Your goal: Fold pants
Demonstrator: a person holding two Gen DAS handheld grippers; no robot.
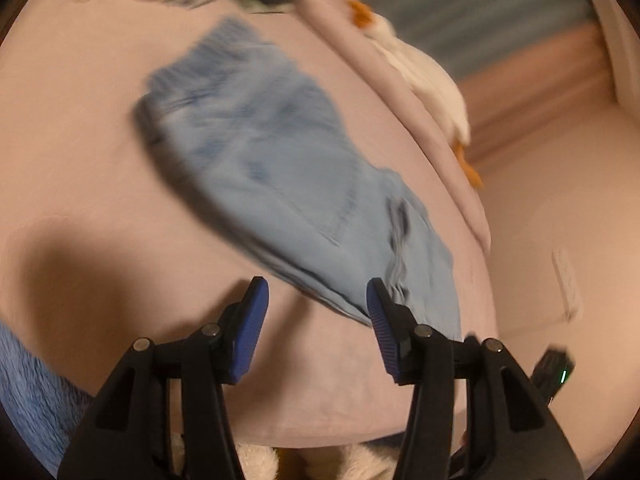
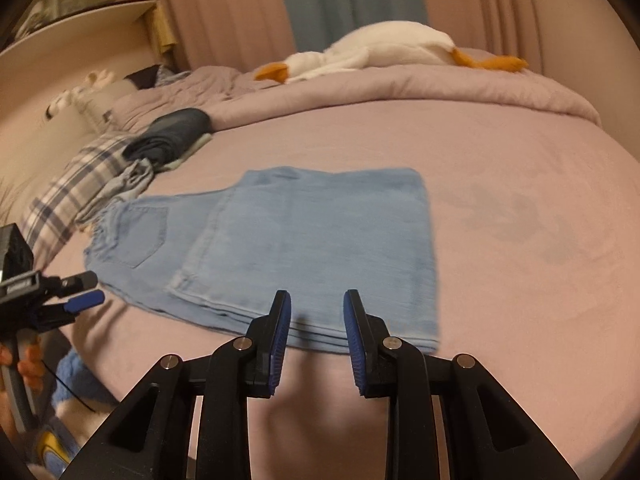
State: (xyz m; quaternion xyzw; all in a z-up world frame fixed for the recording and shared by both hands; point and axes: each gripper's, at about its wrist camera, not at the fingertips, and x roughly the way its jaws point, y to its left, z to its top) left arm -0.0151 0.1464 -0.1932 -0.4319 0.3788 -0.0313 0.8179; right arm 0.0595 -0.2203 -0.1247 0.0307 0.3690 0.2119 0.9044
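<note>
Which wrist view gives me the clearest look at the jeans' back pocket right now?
The right wrist view: the back pocket lies sharp and unobstructed on the folded jeans. In the left wrist view the jeans are motion-blurred; only faint pocket stitching shows.

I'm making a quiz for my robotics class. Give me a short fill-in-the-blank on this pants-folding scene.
1. The light blue pants lie on a bed sheet coloured ____.
2. The white plush toy lying on the duvet has a beak and feet coloured ____.
3. The right gripper holds nothing; its jaws are ____.
4. The dark folded garment lies to the ____ of the pants in the right wrist view.

Missing words: pink; orange; open; left
</note>
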